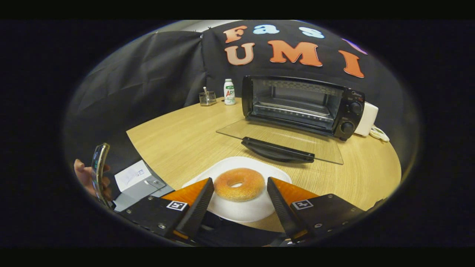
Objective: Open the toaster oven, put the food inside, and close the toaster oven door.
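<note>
While claw flanks donut, plate part-hidden

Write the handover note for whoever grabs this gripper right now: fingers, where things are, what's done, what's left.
Gripper: open, fingers either side of the doughnut, not pressing on it.
Doughnut: lying on the white plate on the wooden table, in front of the oven.
Toaster oven: its glass door is folded down flat onto the table, cavity with rack open to view beyond the plate.
Done: door opened.
Left: close on the doughnut, lift it over the door, set it on the rack, release, shut the door.
</note>
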Available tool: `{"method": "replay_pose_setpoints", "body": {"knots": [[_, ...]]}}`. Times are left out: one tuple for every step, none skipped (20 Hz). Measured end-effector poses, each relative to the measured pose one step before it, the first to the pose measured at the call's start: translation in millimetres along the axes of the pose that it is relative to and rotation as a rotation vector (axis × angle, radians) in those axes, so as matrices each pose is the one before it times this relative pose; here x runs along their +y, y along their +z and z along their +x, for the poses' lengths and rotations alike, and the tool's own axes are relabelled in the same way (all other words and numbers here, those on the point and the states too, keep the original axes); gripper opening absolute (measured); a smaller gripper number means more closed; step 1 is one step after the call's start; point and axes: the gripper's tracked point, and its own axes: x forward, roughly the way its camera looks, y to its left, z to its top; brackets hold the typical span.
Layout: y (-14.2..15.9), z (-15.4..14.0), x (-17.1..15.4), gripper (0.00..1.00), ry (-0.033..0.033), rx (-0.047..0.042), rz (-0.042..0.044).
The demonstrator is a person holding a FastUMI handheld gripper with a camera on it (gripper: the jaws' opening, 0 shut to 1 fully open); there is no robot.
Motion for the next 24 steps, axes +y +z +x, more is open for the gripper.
{"method": "replay_pose_setpoints", "body": {"knots": [[-0.97, 2.96, 0.2, 0.87, -0.0099, 0.00084, -0.00927], [1.26, 3.52, 0.39, 0.87, -0.00623, -0.00141, -0.00406], [1.34, 2.21, -0.18, 0.88, 0.00165, -0.00168, -0.00013], [-1.03, 1.69, 0.89, 0.87, -0.00207, 0.00088, -0.00658], [-0.85, 1.41, 0.79, 0.82, -0.0012, 0.00529, -0.00638], [-1.03, 0.78, 0.37, 0.79, 0.00155, 0.00493, 0.00422], [0.12, -0.19, 0.39, 0.68, 0.00752, 0.00282, 0.01475], [1.04, -0.82, -1.83, 0.61, -0.0031, -0.0016, 0.02484], [2.59, 1.11, -2.42, 0.46, -0.00118, 0.001, 0.03134], [1.82, -2.55, -0.09, 0.4, 0.01475, -0.00577, 0.03717], [6.88, -2.53, 1.21, 0.36, 0.01782, -0.01507, 0.03304], [10.16, -4.44, 0.62, 0.32, 0.01648, -0.02707, 0.02467], [11.15, -2.7, 0.44, 0.28, 0.01325, -0.02603, 0.01554], [10.66, -1.72, 0.69, 0.28, 0.01307, -0.02641, 0.01331], [12.02, 0.46, -0.72, 0.28, 0.01268, -0.0258, 0.02114], [12.21, 1.79, -2.72, 0.28, 0.01182, -0.02558, 0.03614], [13.88, 4.29, -1.68, 0.28, 0.01255, -0.02707, 0.0421], [14.81, 4.9, -2.91, 0.28, 0.00913, -0.0288, 0.0409], [12.22, 7.07, -4.22, 0.28, 0.0002, -0.02071, 0.03693], [10.92, 7.52, -3.37, 0.28, 0.00526, -0.01676, 0.03521], [10.69, 7.58, -0.83, 0.28, 0.0067, -0.01661, 0.0318], [9.91, 6.76, -1.73, 0.28, 0.00406, -0.01607, 0.02729], [9.84, 5.87, -1.74, 0.28, 0.00042, -0.01733, 0.02118], [8.05, 9.41, -3.54, 0.27, -0.00569, -0.01203, 0.02098]]}}
